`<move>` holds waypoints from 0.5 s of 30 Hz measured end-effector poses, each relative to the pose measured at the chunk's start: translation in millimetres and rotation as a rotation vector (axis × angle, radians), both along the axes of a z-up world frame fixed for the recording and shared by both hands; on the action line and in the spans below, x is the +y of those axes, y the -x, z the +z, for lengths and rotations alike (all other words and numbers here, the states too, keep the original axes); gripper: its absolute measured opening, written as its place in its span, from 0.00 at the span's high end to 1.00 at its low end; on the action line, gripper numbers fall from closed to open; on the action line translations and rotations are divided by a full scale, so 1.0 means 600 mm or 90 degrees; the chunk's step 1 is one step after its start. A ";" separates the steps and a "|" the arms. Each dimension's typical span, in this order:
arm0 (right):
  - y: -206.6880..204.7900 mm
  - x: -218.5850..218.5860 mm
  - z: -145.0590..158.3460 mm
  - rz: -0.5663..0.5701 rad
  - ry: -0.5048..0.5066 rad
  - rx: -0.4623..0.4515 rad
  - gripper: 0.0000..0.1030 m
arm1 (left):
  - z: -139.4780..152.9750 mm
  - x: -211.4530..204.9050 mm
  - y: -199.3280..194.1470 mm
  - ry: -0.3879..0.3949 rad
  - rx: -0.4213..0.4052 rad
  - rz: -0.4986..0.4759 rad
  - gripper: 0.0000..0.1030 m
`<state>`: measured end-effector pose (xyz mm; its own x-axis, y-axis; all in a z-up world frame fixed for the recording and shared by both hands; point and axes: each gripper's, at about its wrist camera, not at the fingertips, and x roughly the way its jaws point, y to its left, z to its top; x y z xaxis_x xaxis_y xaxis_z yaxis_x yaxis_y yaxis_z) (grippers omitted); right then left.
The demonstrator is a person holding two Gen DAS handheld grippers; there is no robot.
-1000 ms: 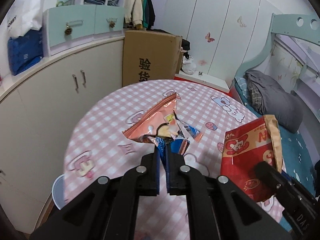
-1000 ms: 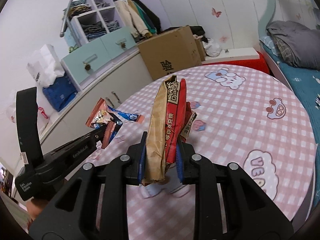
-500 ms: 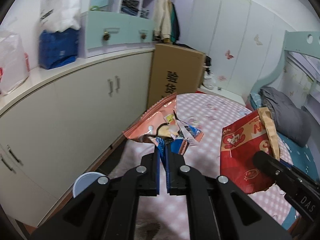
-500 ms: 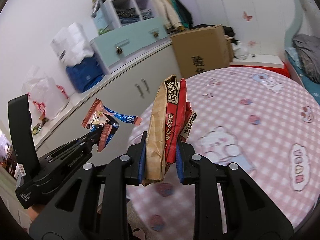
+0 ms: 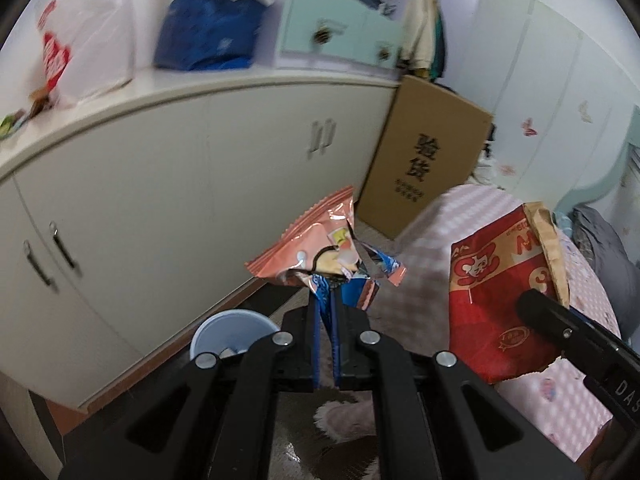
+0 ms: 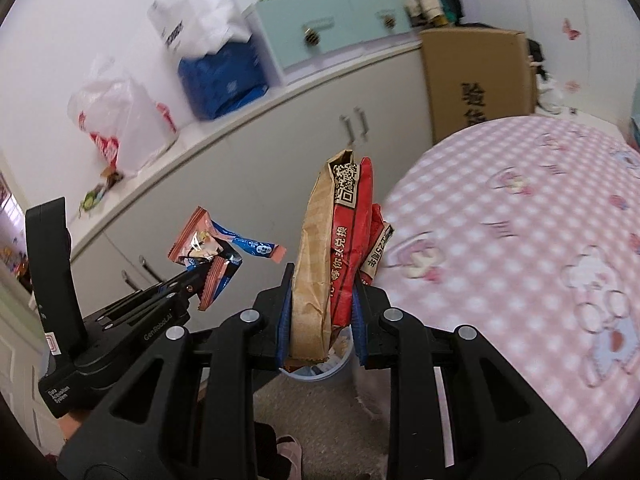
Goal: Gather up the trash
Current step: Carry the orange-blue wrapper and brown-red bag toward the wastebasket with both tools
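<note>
Pale blue bin [image 5: 230,330] on the floor by the cabinet, scraps inside, partly hidden. Left gripper [image 5: 326,320] pinched tight on a crumpled pink wrapper [image 5: 316,250]. Right gripper [image 6: 320,312] clamped on an upright red-and-brown snack bag [image 6: 334,252], directly above the bin.

Blue bin [image 5: 230,330] half hidden behind the left gripper [image 5: 326,312], its contents unclear, in the right wrist view only slivers of it under the red bag [image 6: 340,260], shelf bags [image 5: 208,32] smeared by blur, pink table [image 6: 520,240] cut off at the edge
</note>
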<state>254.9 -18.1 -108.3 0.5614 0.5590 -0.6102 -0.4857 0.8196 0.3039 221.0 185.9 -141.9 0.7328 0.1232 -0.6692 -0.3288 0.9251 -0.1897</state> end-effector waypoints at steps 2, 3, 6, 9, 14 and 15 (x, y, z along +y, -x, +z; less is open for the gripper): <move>-0.009 0.036 -0.017 0.018 0.010 0.009 0.76 | -0.016 0.026 -0.003 0.006 0.012 0.012 0.96; -0.012 0.047 -0.023 0.024 0.013 0.012 0.76 | -0.027 0.042 -0.006 0.011 0.020 0.019 0.96; -0.021 0.094 -0.049 0.046 0.032 0.022 0.76 | -0.058 0.079 -0.011 0.022 0.043 0.036 0.96; -0.031 0.133 -0.076 0.059 0.055 0.026 0.76 | -0.093 0.112 -0.017 0.032 0.071 0.049 0.96; -0.051 0.181 -0.125 0.067 0.079 0.034 0.76 | -0.142 0.151 -0.035 0.051 0.106 0.062 0.96; -0.054 0.184 -0.131 0.067 0.085 0.034 0.76 | -0.152 0.158 -0.039 0.051 0.112 0.065 0.96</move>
<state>287.5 92.5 -186.9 0.4692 0.5252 -0.7100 -0.5571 0.7998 0.2235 244.5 280.7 -233.3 0.5908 0.1321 -0.7959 -0.4547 0.8695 -0.1932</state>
